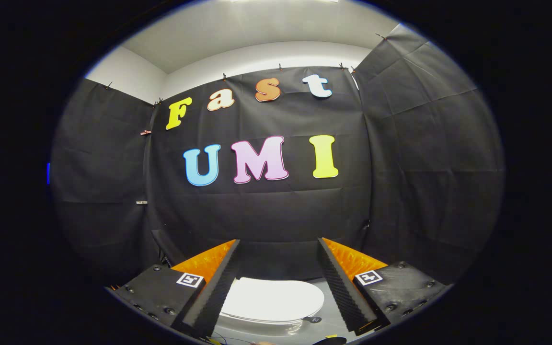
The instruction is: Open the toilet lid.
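A white toilet lid [272,299] lies flat and closed, low down beyond and between my two fingers. My gripper [278,243] is open, with its black ribbed pads spread wide and nothing between them. The left finger [213,287] and the right finger [348,287] are orange on their outer sides and each carries a small square marker. The gripper hangs well above the lid and apart from it. The lid's near rim sits on the white seat edge [261,320] below it.
Black cloth walls [266,211] close the booth at the back and on both sides, with a white ceiling above. A grey floor [326,326] shows to the right of the toilet, with a small dark disc [313,319] lying by the lid.
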Tool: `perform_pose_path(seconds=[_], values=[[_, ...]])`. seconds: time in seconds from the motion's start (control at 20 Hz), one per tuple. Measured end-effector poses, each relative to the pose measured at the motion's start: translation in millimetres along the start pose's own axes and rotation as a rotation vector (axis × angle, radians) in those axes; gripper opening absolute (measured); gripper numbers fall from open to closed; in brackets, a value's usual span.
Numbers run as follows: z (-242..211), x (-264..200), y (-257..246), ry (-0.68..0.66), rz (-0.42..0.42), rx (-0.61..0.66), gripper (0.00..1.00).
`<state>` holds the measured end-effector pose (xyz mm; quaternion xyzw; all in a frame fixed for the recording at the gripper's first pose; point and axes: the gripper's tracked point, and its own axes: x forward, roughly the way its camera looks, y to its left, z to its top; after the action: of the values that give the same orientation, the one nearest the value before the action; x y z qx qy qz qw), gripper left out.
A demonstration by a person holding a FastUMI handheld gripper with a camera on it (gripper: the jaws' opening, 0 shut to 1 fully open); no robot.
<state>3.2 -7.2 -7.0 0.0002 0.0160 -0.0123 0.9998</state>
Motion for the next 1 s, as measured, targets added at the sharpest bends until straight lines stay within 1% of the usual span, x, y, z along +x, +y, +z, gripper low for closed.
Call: perform_pose_path(seconds=[0.15, 0.65, 0.85, 1.0], values=[[1.0, 0.5, -3.5, -0.002, -0.006, -0.010, 0.99], [-3.8, 4.4, -9.2, 0.010, -0.036, 0.015, 0.99], [-5.3, 10.7, -8.8, 0.007, -0.056, 0.009, 0.99], [-11.6, 16.6, -12.8, 0.016, -0.079, 0.030, 0.99]])
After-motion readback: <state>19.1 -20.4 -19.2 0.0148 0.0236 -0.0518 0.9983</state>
